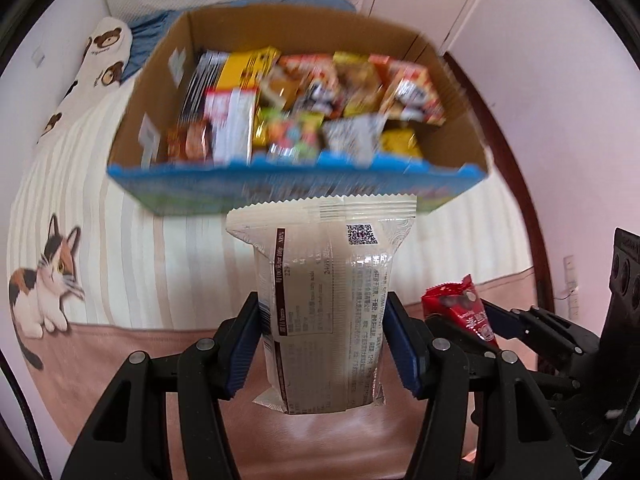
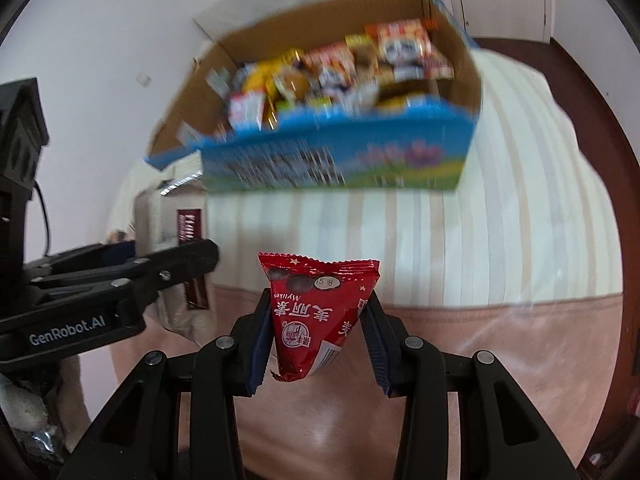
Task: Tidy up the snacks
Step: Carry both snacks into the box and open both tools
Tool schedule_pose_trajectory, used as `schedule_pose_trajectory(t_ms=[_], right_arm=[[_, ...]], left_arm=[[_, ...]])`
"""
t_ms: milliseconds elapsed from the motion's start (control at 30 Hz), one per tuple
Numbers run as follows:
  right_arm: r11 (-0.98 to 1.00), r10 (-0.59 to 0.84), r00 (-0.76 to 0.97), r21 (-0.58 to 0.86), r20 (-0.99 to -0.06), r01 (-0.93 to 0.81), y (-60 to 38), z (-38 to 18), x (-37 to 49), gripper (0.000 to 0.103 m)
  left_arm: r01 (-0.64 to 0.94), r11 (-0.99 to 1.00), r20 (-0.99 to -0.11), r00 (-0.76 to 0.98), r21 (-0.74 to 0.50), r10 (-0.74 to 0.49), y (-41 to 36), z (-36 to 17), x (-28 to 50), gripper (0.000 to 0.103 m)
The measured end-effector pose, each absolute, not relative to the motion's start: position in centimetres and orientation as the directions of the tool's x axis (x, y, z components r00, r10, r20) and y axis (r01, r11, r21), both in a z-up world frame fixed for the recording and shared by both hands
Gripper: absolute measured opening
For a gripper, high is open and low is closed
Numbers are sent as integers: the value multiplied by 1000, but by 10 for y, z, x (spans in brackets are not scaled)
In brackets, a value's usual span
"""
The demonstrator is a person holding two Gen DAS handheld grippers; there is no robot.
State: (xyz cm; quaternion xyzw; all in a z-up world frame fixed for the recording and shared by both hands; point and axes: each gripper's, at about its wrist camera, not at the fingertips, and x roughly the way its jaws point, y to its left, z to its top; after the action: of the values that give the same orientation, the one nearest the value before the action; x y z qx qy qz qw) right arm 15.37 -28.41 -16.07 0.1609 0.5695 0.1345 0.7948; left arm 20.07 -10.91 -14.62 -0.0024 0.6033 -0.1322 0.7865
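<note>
The left gripper (image 1: 322,344) clamped a light, crinkly cream foil packet (image 1: 322,300) mid-body; the right gripper (image 2: 316,340) pinched a small, slippery red wrapper (image 2: 316,312).

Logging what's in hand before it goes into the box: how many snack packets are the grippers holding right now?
2. A white packet is clamped in the left gripper, and a red packet in the right gripper. Neither has reached the cardboard box yet.
</note>
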Motion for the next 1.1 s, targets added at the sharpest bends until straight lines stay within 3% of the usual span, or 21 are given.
schedule_pose_trajectory(t_ms=[367,900,967,1033,1067,1100], right_arm=[[933,343,459,354,-820,-66,-280,-100,230,44],[967,223,336,251,-915,42,-293,-156,328,46],[970,205,310,235,-928,60,-292,-165,334,65],[977,167,307,200,-937,80,-293,-167,336,82],[979,151,307,186,-940,85,-293,-166,337,83],[978,157,307,192,-939,86,-293,-167,336,83]], left_arm=[[173,968,-920,319,-180,-228,-93,-95,297,56],[177,960,-970,67,-218,-232,-129,-179,428,58],[176,963,-975,51,-204,-215,-132,-189,436,58],[184,967,-979,72,-175,-191,-133,-190,440,72],[191,967,-979,81,-167,-186,-133,-189,441,82],[193,967,-979,88,-164,-183,-133,-188,441,83]])
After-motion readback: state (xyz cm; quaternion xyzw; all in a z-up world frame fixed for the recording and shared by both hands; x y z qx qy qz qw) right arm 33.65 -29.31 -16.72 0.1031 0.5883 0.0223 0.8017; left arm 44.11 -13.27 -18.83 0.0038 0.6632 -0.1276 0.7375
